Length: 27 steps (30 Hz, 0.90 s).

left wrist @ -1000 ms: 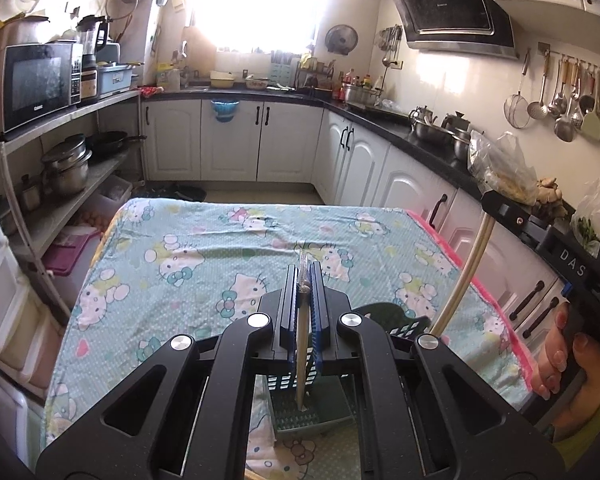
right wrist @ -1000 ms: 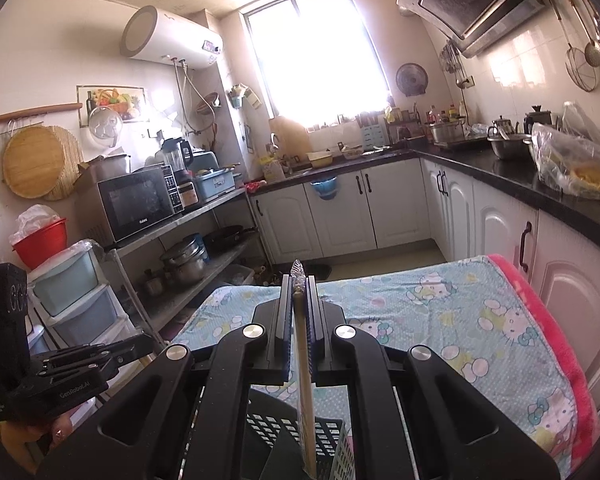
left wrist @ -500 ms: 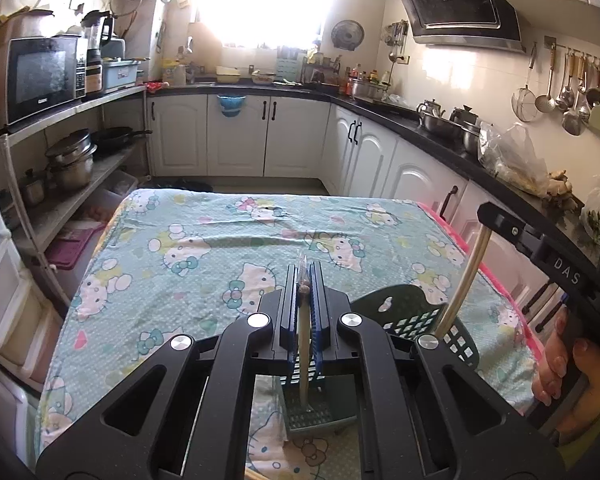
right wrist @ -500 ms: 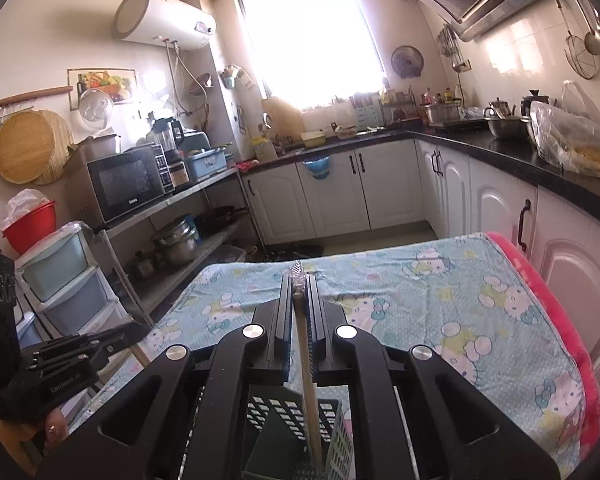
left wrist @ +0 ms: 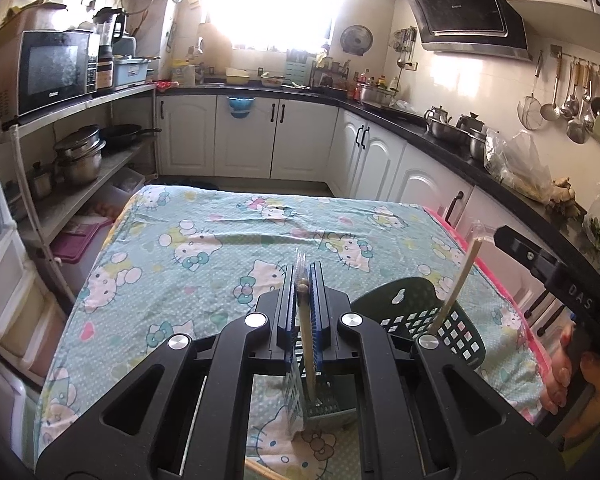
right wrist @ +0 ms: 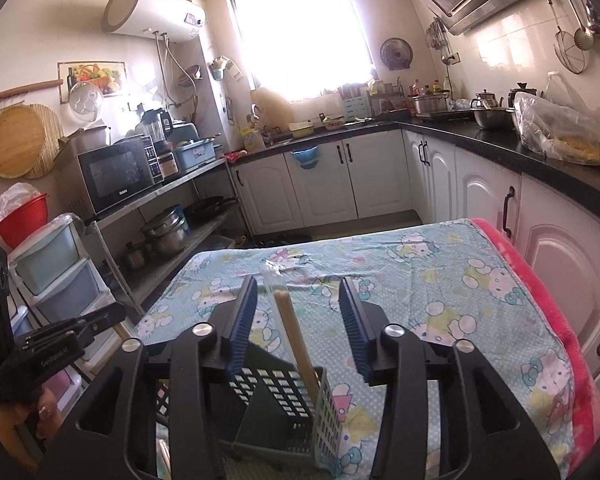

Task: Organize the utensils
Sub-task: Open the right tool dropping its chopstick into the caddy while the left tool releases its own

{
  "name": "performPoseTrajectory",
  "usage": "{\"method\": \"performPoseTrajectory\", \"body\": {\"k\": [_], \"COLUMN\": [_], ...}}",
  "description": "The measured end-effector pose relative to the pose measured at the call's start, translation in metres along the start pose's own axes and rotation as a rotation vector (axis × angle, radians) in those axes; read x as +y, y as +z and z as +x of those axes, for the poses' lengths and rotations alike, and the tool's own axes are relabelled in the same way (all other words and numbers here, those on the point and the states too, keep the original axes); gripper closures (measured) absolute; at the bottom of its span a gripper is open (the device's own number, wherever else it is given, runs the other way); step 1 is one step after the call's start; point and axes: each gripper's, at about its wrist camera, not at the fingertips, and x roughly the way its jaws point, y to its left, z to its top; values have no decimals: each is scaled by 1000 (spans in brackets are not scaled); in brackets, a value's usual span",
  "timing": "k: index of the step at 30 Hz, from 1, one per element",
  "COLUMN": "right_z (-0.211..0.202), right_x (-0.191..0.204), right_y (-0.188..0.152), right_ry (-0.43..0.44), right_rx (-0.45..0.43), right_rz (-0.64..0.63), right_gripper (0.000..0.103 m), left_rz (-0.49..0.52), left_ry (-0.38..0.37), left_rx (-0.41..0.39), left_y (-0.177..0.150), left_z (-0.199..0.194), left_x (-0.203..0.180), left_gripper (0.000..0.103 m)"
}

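Observation:
A dark green slotted utensil basket (left wrist: 416, 312) with a paler compartment (left wrist: 324, 404) stands on the table near me. My left gripper (left wrist: 305, 280) is shut on a pair of wooden chopsticks (left wrist: 309, 344) in a clear wrapper, whose lower end reaches into the pale compartment. My right gripper (right wrist: 297, 284) hangs over the basket (right wrist: 276, 396) with its jaws opening. A second wrapped pair of chopsticks (right wrist: 294, 336) stands between the pads, touching neither, and leans in the basket. That same pair (left wrist: 458, 280) shows at the right in the left wrist view.
A cartoon-cat tablecloth (left wrist: 204, 248) covers the table, with a pink edge (right wrist: 540, 300) on the right. White cabinets (right wrist: 560, 248) run close along that side. Shelves with pots (left wrist: 76, 156) and plastic drawers (right wrist: 56, 264) stand on the left. A hand (left wrist: 572, 372) holds the right gripper.
The right gripper's jaws have spread apart and let go of their chopsticks, which now lean in the basket. The left gripper stays shut on its pair.

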Motion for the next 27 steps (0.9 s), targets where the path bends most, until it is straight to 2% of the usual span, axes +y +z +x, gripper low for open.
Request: {"method": "performPoseTrajectory", "body": {"k": [2, 6, 8, 15, 17, 21, 27], "right_z": [-4, -11, -15, -32, -38, -47, -63], "right_x": [0, 2, 3, 6, 6, 6, 7], "right_y": [-3, -7, -10, -20, -22, -27, -35], "right_ry": [0, 0, -2, -5, -6, -2, -1], "right_rx": [4, 12, 12, 5, 1, -2, -7], "right_rz": [1, -5, -11, -24, -24, -27, -32], "right_gripper": [54, 48, 43, 35, 30, 28, 25], "left_rz": [-12, -32, -45, -77, -79, -76, -70], "left_ry": [-1, 3, 5, -8, -10, -22, -34], "left_rx": [0, -12, -20, -64, -81, -104, -119], "left_y": [-1, -4, -5, -12, -15, -19, -30], "left_z": [-2, -9, -14, -40, -48, -62, -78], "left_x": [3, 7, 10, 16, 16, 16, 13], "left_gripper": [87, 72, 59, 30, 18, 11, 11]}}
